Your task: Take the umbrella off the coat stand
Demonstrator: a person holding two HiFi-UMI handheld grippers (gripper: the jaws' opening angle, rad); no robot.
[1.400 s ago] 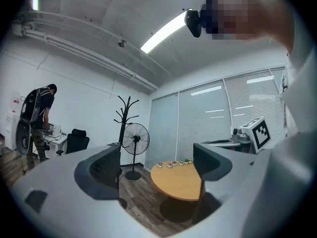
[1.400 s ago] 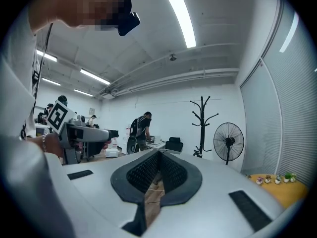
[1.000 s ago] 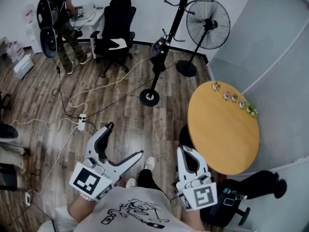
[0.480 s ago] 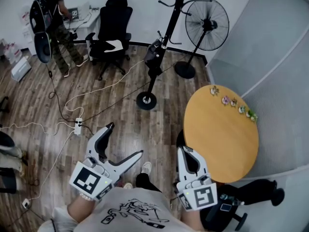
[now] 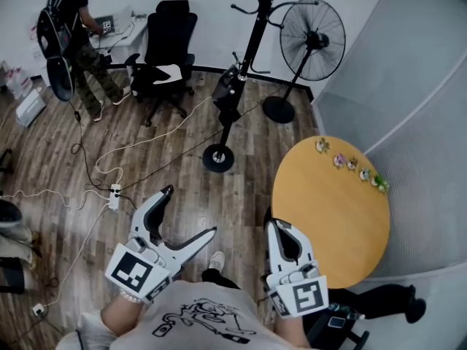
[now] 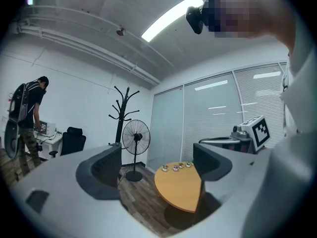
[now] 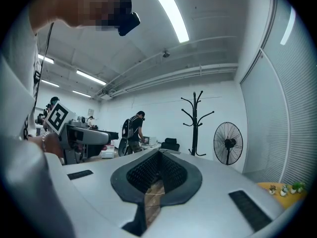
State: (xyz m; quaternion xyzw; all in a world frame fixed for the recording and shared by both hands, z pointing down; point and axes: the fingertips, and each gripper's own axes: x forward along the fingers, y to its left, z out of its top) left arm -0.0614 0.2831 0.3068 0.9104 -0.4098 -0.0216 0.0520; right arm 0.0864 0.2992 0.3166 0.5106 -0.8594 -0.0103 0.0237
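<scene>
Head view: the umbrella (image 5: pixel 227 91) hangs partway down the coat stand (image 5: pixel 252 46), well apart from the left gripper (image 5: pixel 190 211) and right gripper (image 5: pixel 278 228) down by the person's body. Left gripper view: jaws spread wide with nothing between, just the round table (image 6: pixel 181 190) beyond. Right gripper view: jaws pressed together, empty.

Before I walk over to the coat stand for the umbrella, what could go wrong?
1. Cables and a power strip lie on the floor between you and the coat stand; you could trip.
2. The stand rests on a small round base, so tugging the umbrella sideways might tip it toward the fan beside it.
3. The right hand-held gripper is shut; only the left hand-held gripper is open for a grab.
</scene>
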